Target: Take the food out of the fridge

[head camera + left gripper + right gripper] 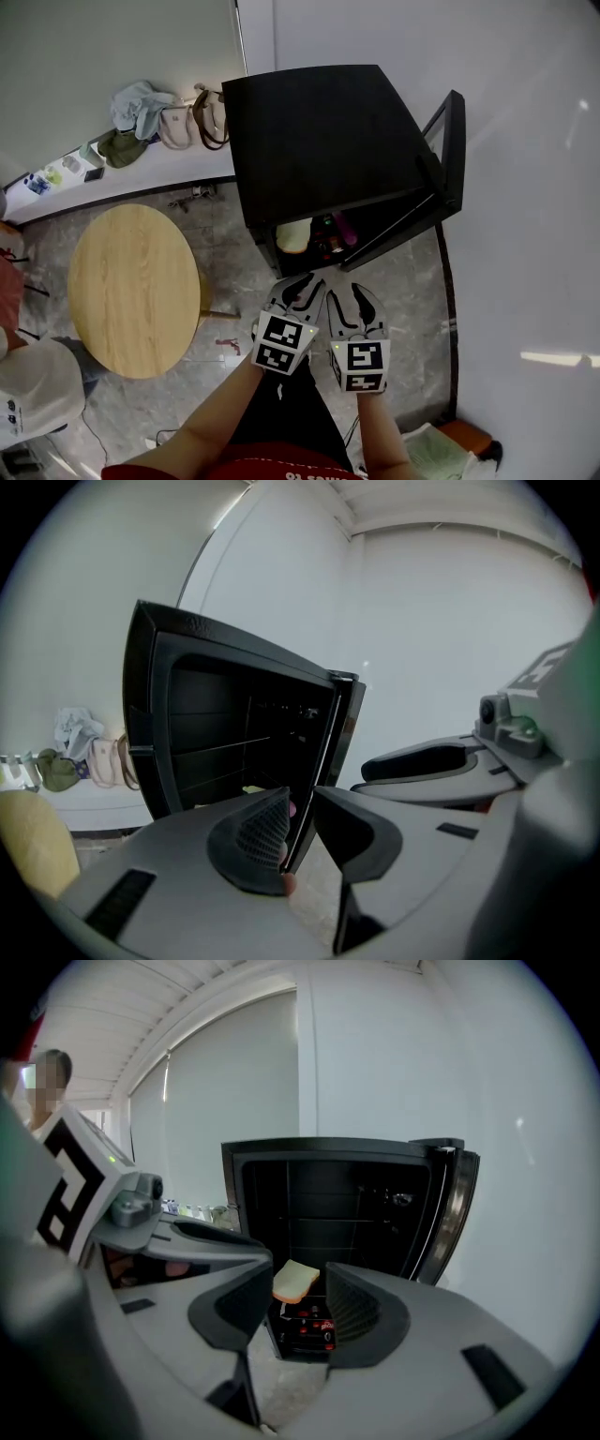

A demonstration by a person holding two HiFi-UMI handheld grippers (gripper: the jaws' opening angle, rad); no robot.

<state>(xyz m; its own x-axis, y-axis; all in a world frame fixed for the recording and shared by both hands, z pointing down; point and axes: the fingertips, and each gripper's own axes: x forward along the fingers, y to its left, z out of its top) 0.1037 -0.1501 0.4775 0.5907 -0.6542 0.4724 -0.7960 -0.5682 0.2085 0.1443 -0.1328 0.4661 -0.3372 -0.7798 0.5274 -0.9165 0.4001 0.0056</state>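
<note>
The bread (296,1282) lies low down in the little black fridge (319,141), on the left side. Red cans (309,1327) sit close by it, and something pink (345,228) is further right. The fridge door (452,141) stands open on the right.

Our right gripper (353,298) hangs in front of the fridge. Its jaws are apart and hold nothing; we see the bread through the gap, but it is not near yet. Our left gripper (302,291) is just beside it, with jaws only a little apart and empty too.

We think the job now is to reach in. We should go in low and straight, stay off the door edge, and slide the jaws around the bread. Bread squashes, so we should squeeze softly.
</note>
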